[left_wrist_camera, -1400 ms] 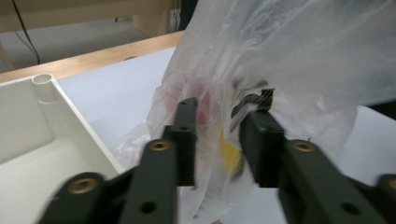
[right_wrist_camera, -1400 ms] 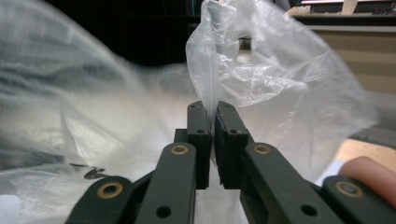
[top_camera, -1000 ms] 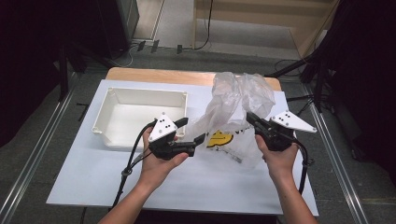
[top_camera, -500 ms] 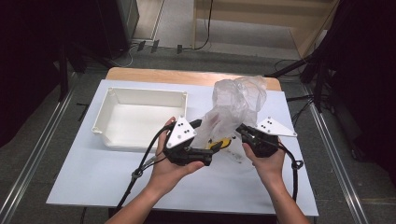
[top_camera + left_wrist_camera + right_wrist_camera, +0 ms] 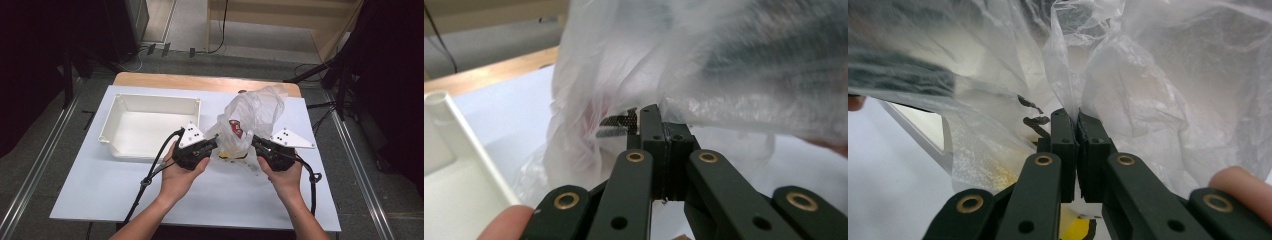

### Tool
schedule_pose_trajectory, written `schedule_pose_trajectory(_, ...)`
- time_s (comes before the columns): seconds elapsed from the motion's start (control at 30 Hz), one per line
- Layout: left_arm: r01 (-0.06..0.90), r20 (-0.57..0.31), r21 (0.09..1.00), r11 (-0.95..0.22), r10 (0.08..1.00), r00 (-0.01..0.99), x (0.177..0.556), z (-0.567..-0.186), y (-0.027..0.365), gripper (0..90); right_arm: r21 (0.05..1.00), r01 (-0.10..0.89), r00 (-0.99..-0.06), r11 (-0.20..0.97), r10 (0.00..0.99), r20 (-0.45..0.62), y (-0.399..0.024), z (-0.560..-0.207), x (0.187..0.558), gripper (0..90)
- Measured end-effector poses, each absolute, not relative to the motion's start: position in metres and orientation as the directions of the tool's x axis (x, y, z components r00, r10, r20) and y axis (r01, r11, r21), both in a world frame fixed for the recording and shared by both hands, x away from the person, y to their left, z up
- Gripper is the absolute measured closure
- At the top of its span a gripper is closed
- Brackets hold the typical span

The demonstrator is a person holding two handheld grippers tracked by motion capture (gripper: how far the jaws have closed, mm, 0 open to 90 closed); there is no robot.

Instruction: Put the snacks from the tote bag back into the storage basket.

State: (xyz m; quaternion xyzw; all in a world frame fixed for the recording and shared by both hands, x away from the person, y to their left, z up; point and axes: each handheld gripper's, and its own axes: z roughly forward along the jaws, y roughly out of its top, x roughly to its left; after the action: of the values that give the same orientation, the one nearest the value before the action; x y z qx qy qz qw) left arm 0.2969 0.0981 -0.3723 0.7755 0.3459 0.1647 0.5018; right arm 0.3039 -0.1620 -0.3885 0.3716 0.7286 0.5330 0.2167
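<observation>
We see a pale blue-white rectangular worktop [image 5: 100,190] with a strip of bare light wood [image 5: 200,81] along its far edge. It stands on a grey carpeted floor [image 5: 45,165], where two long metal rails [image 5: 37,172] run along either side of it. Beyond the far edge, black cables [image 5: 222,30] trail over the floor toward a light wooden panel [image 5: 280,20]. A dark cabinet [image 5: 127,22] stands at the far left, and black stands [image 5: 345,75] rise at the far right. Both sides of the room lie in deep shadow, while the worktop is evenly lit from above.
</observation>
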Motion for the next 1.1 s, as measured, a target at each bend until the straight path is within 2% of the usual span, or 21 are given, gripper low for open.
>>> schedule_pose_trajectory(0.27,0.429,-0.088,0.859,-0.279,0.746,0.661,0.309,-0.393,0.107,90.0,0.935,0.320,-0.602,0.154,0.795,0.075,-0.167,-0.392,0.307,88.9)
schedule_pose_trajectory(0.57,0.497,-0.092,0.812,-0.306,0.774,0.626,0.310,-0.422,0.104,90.0,0.904,0.409,-0.510,0.120,0.852,0.118,-0.183,-0.408,0.319,89.6)
schedule_pose_trajectory(1.1,0.473,-0.030,0.823,-0.315,0.808,0.588,0.296,-0.465,0.103,90.0,0.839,0.518,-0.463,0.164,0.879,0.113,-0.189,-0.449,0.339,90.0)
